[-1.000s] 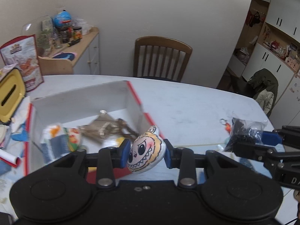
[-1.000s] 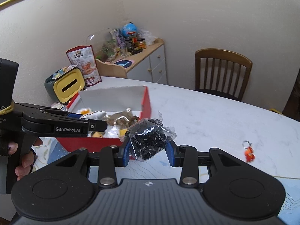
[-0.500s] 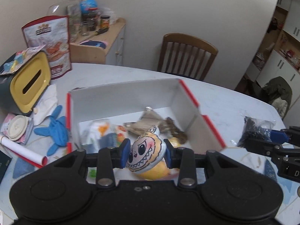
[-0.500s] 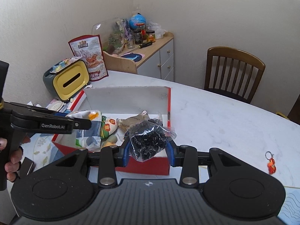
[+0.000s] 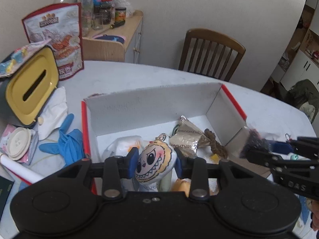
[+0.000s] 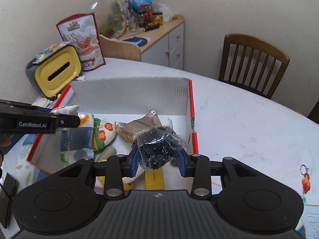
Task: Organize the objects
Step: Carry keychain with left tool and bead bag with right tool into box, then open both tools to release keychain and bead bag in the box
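Two grippers hang over the open red-and-white box [image 6: 190, 107] on the white bench [image 6: 249, 123]. The left gripper [image 5: 155, 164] has its fingers clenched on a small plush toy [image 5: 152, 163]: a cream face with a yellow fringe, round dark eyes and a jagged toothy grin. The right gripper [image 6: 158, 160] grips a clear bag of black beads [image 6: 157, 148], crinkled and knotted above the blue pads. Inside the box lie tan foil packets [image 5: 187, 137] and a printed pouch [image 6: 99, 135]. The toy's lower body is hidden behind the gripper frame, and the box's near wall is cut off.
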Demonstrator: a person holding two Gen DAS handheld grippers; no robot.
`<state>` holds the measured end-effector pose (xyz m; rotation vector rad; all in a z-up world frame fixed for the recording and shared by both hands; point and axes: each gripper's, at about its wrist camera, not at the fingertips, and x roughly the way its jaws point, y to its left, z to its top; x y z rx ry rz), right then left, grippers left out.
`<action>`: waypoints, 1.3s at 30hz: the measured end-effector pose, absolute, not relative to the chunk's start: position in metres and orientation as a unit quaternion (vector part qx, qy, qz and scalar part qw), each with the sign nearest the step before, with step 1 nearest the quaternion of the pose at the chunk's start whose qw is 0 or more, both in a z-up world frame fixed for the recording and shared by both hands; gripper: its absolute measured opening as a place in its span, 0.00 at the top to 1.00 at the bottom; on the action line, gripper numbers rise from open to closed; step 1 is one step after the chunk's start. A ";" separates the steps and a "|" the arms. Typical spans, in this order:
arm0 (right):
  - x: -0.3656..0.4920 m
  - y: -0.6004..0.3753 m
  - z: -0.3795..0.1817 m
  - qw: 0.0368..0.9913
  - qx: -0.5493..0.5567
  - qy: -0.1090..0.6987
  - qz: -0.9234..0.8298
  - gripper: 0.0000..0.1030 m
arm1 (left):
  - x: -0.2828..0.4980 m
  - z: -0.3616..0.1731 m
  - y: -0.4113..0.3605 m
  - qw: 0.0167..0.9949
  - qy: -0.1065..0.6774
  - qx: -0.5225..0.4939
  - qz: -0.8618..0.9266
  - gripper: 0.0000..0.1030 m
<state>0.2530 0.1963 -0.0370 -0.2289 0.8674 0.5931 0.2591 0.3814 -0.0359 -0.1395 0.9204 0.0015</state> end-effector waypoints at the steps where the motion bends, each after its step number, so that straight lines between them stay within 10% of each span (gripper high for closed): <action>1: 0.257 0.201 -0.040 0.858 -0.114 0.415 0.281 0.64 | 0.262 -0.040 0.380 0.892 0.448 -0.063 -0.002 0.65; 39: 0.290 0.251 -0.087 0.817 -0.169 0.457 0.309 0.62 | 0.290 -0.102 0.359 0.844 0.534 0.010 -0.050 0.55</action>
